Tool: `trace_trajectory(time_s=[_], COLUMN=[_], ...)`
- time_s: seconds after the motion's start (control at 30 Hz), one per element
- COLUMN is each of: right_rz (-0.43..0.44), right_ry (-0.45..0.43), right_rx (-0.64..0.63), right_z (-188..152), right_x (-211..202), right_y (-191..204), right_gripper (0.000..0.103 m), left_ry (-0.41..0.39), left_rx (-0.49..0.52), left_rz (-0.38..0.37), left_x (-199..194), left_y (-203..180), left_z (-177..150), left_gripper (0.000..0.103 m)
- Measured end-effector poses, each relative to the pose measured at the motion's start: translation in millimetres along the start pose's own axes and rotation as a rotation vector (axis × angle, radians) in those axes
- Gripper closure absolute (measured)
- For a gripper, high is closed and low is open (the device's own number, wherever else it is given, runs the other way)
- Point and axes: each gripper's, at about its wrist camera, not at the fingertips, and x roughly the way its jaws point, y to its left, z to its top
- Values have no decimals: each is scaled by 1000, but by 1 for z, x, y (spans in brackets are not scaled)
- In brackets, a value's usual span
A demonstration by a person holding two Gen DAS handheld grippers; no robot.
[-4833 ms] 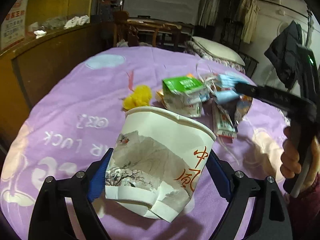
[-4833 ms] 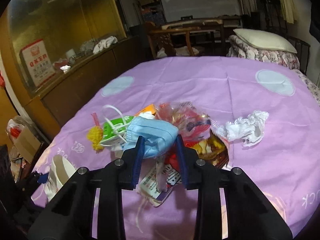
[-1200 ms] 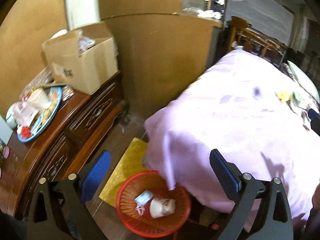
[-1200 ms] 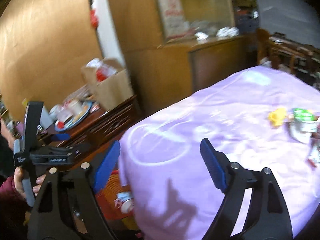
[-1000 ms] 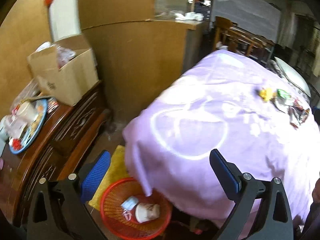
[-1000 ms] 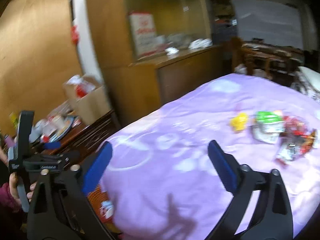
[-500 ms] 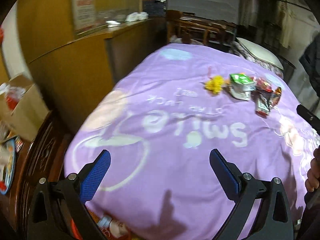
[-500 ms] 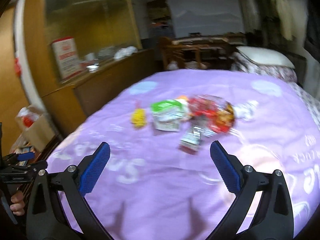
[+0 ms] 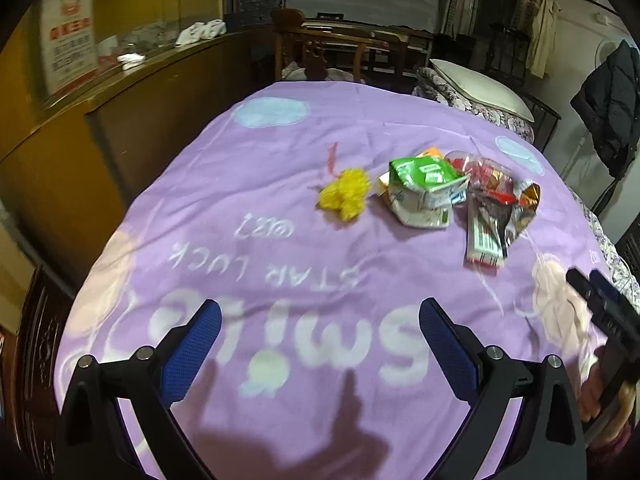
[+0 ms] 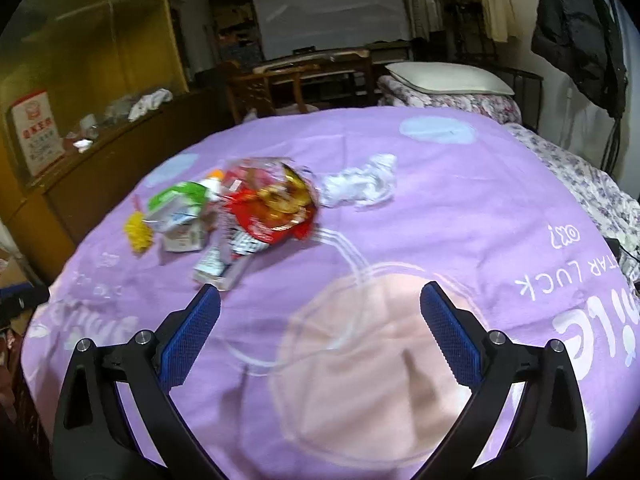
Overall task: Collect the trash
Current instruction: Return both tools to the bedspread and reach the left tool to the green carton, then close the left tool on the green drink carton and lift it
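Note:
Trash lies on the purple cloth of a round table [image 9: 248,208]: a yellow crumpled wad [image 9: 346,193], a flattened green-and-white carton [image 9: 424,190], and shiny red snack wrappers [image 9: 496,204]. The right wrist view shows the same yellow wad [image 10: 138,232], carton [image 10: 176,216] and wrappers [image 10: 268,208], plus a crumpled white tissue [image 10: 360,186]. My left gripper [image 9: 318,346] is open and empty, well short of the pile. My right gripper [image 10: 318,334] is open and empty too, nearer than the wrappers. The right gripper's body [image 9: 604,316], held by a hand, shows at the left view's right edge.
A wooden cabinet [image 9: 100,92] with a glass top runs along the table's left side. Wooden chairs [image 9: 316,56] stand behind the table, and a bed with a pillow [image 9: 476,84] is at the back right. A dark jacket [image 9: 608,100] hangs on the right.
Both grippers swung from the red basket on the floor, where the paper cup and blue mask now lie, back over the table toward the trash pile. Both jaws stay open.

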Motion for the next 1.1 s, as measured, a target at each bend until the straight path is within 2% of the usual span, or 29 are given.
trace_trajectory(time_s=[0.1,0.43,0.6,0.73,0.83,0.97,1.1], right_rz=[-22,6,30,65,77,74,67], right_ry=[7,70,107,136,139,127,108], right_rx=[-7,-4,30,87,117,137,149], right_z=[-3,-9,-8,-9,-10,-9,-9], right_x=[10,28,36,43,44,44,40], right_y=[-4,-4,-9,-18,-22,-25,-27], right_gripper=[7,7,7,7,7,7,7], left_ry=[8,-20,-14,-1,12,24,34], left_rx=[-3,27,42,56,64,57,33], left_rz=[-3,-120,-115,-81,-41,9,-25], left_x=[15,61,99,123,132,130,105], left_y=[-6,-69,-100,-111,-104,-73,-33], left_z=[16,92,119,122,115,98,73], left_gripper=[6,6,6,6,6,4,5])
